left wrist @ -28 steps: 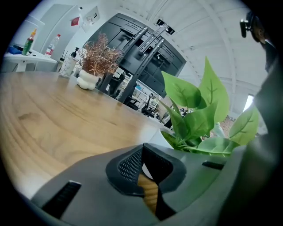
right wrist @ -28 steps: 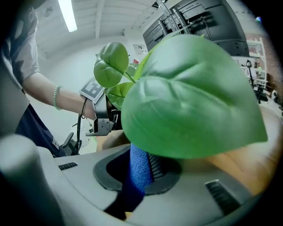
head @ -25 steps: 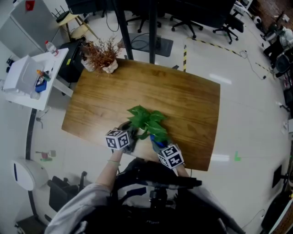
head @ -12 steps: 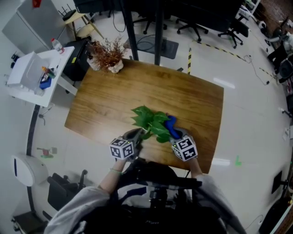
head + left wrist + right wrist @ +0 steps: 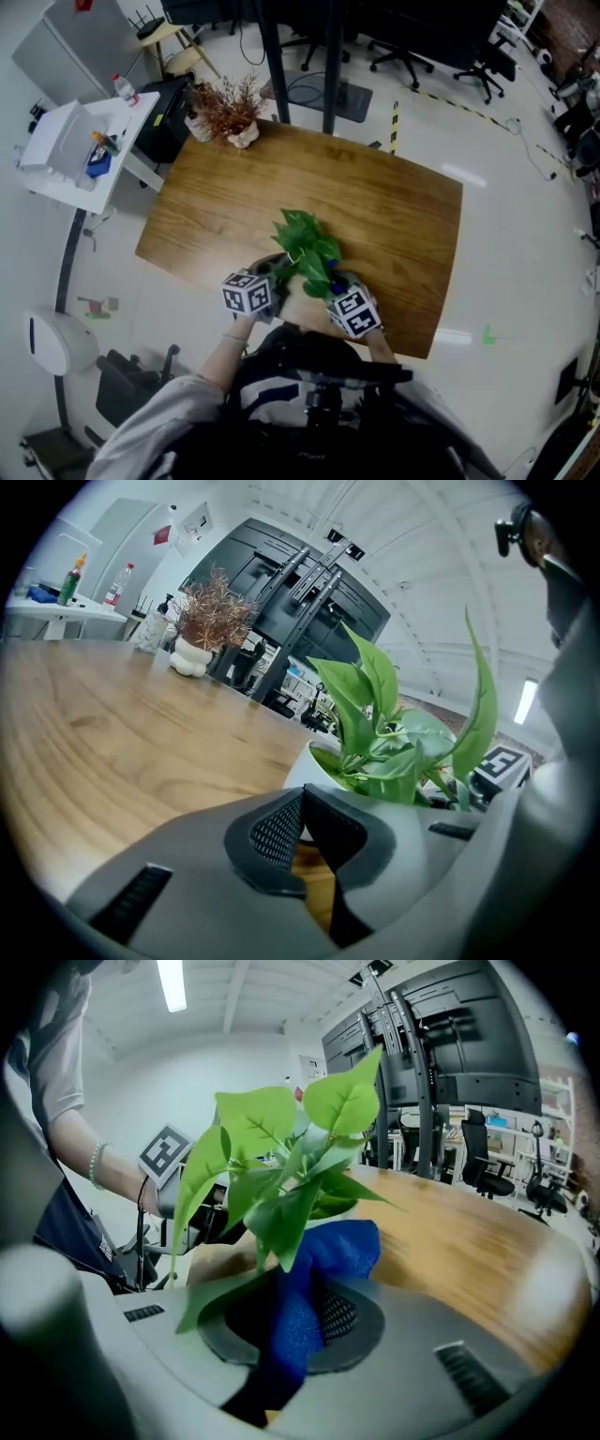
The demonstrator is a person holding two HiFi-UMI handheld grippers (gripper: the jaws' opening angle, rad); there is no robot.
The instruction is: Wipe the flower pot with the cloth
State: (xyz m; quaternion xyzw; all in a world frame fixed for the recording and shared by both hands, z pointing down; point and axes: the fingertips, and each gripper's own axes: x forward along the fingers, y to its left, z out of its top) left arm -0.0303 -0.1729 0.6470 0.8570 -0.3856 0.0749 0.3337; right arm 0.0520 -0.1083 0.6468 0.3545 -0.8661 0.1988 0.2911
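Left gripper is clenching the flower pot rim at 8 o'clock. At 4 o'clock I am grasping the blue cloth in the right gripper.

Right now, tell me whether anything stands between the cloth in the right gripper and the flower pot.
Only the plant's own leaves: they droop across the blue cloth clamped in the right gripper, partly screening it from the flower pot just behind. Nothing else visible lies between cloth and pot.
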